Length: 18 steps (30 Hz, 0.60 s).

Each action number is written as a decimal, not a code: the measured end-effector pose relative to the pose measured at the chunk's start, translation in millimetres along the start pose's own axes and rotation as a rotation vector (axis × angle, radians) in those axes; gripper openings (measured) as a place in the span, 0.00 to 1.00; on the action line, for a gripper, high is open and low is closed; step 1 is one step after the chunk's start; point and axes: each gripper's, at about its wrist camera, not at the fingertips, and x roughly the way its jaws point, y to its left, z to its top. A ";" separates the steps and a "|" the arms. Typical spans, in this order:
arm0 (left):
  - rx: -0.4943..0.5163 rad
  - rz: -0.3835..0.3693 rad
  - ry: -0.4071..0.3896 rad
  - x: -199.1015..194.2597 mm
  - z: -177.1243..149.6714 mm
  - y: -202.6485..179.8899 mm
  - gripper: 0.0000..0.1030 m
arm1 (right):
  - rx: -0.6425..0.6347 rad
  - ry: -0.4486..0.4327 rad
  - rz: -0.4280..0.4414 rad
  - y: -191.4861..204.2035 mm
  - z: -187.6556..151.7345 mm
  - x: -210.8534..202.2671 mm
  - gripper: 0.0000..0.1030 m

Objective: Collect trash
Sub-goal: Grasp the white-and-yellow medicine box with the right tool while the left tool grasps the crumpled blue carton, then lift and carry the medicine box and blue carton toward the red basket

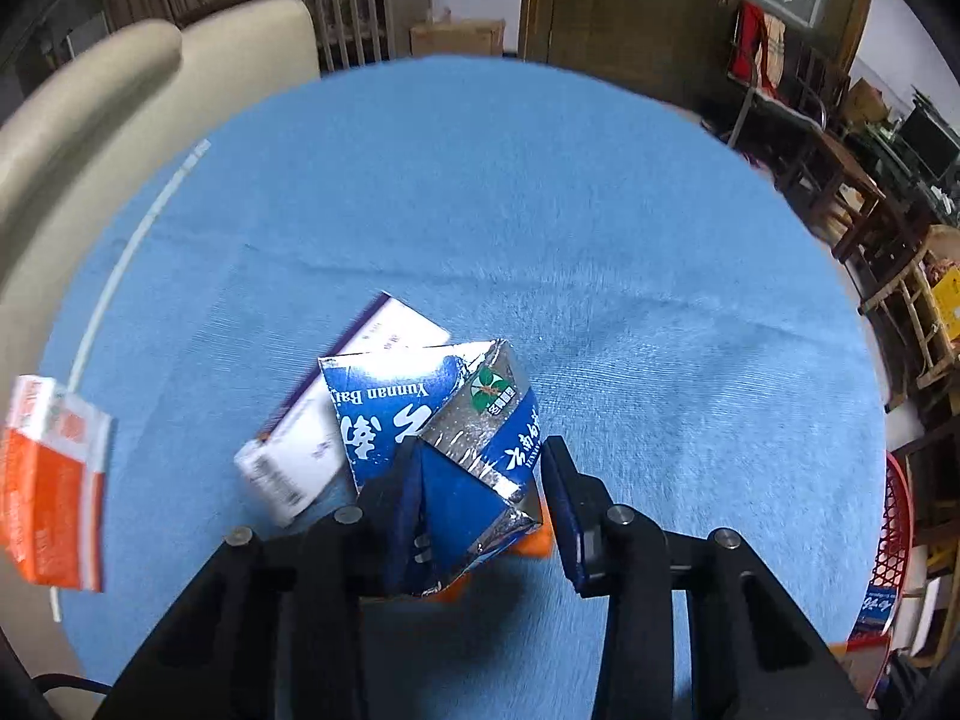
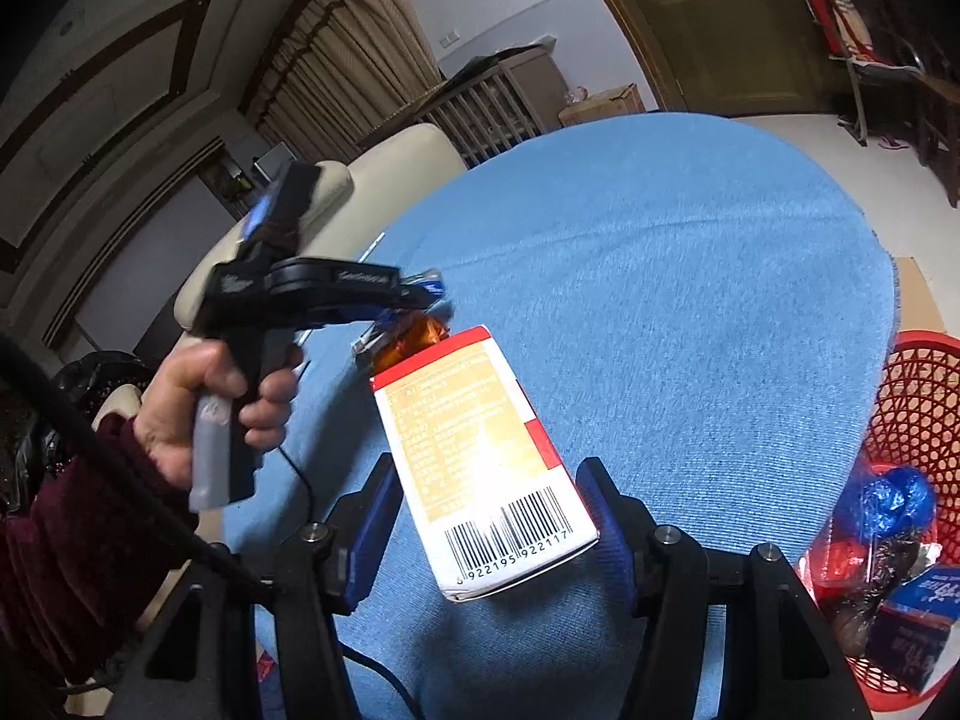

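The left gripper (image 1: 480,480) pinches a crumpled blue carton (image 1: 456,420), a white box (image 1: 336,414) just beyond it. The right gripper (image 2: 489,501) clamps an orange box (image 2: 486,456); a red basket (image 2: 900,480) stands to its right.

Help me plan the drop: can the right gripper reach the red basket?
Probably yes. The red basket sits just off the blue cloth's edge on the right gripper's side, with nothing standing between. Its jaws grip the red-and-white box.
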 end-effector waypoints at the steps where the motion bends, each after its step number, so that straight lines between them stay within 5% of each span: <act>1: 0.002 0.003 -0.023 -11.3 -4.6 0.4 0.40 | 0.002 -0.004 -0.005 1.2 0.0 -1.7 0.61; 18: 0.093 0.117 -0.233 -129.8 -89.2 -3.8 0.41 | -0.024 -0.052 -0.046 35.7 -11.7 -40.7 0.61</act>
